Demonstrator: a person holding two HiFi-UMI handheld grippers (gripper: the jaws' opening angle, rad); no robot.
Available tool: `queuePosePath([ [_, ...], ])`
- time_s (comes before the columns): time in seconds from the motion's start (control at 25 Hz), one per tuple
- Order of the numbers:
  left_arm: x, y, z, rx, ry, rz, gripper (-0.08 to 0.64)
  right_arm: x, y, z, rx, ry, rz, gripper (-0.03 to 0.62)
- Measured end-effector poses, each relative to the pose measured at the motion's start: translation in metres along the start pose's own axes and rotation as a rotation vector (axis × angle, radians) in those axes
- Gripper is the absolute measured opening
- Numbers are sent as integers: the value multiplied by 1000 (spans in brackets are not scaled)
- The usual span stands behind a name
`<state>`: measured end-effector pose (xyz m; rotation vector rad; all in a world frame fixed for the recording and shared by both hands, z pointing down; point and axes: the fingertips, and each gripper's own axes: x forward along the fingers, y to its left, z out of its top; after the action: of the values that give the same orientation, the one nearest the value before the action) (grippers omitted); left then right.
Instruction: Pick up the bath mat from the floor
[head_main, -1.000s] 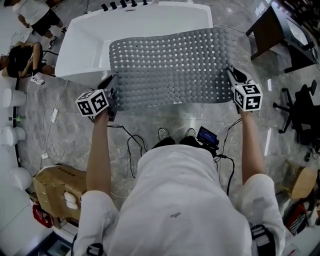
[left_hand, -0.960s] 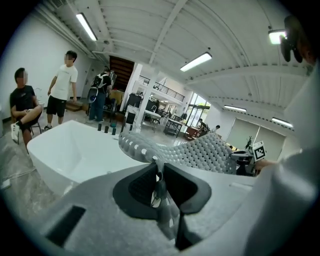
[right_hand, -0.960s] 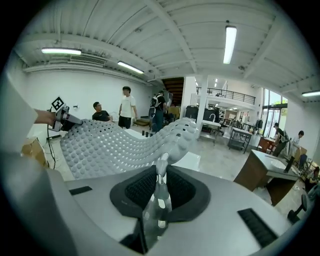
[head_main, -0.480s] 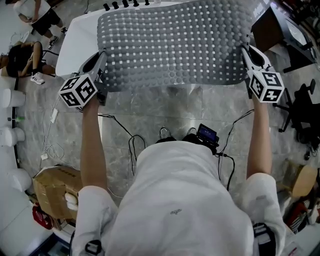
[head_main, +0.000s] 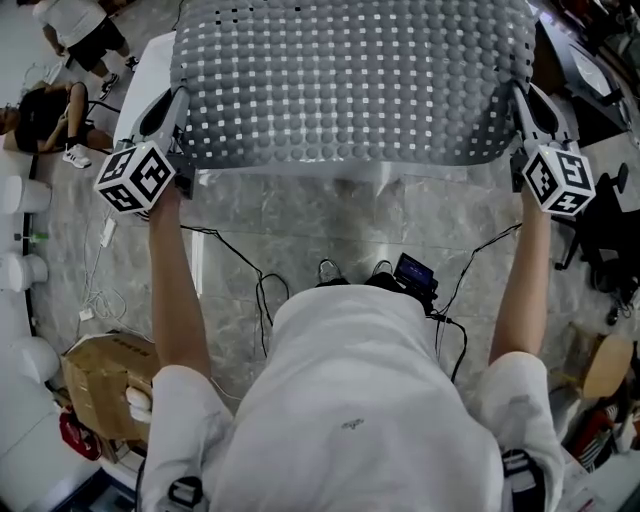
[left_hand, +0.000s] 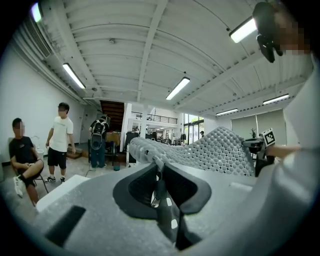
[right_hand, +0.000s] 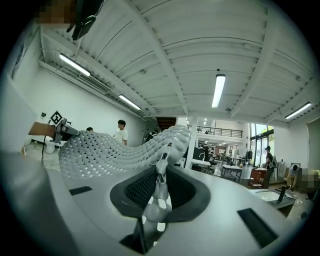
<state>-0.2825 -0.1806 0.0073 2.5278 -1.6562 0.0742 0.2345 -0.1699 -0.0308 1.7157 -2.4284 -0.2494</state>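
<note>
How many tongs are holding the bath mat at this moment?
2. The left tongs are shut on the left edge of the bath mat, and the right tongs are shut on its right edge. No other tongs are visible.

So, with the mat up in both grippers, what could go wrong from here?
The left gripper and right gripper each pinch only a thin edge of the bath mat, so its sagging middle could pull it free. The raised mat also hides most of the bathtub ahead, and cables lie by the person's feet: a bump or trip seems possible.
</note>
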Motion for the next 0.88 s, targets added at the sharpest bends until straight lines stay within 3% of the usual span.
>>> queuePosePath([
  [0.4, -23, 10, 64, 95, -170, 93, 55, -13, -11, 62, 14, -190, -3, 60],
  [0.88, -38, 28, 68, 68, -215, 103, 52, -27, -14, 68, 51, -229, 50, 60],
])
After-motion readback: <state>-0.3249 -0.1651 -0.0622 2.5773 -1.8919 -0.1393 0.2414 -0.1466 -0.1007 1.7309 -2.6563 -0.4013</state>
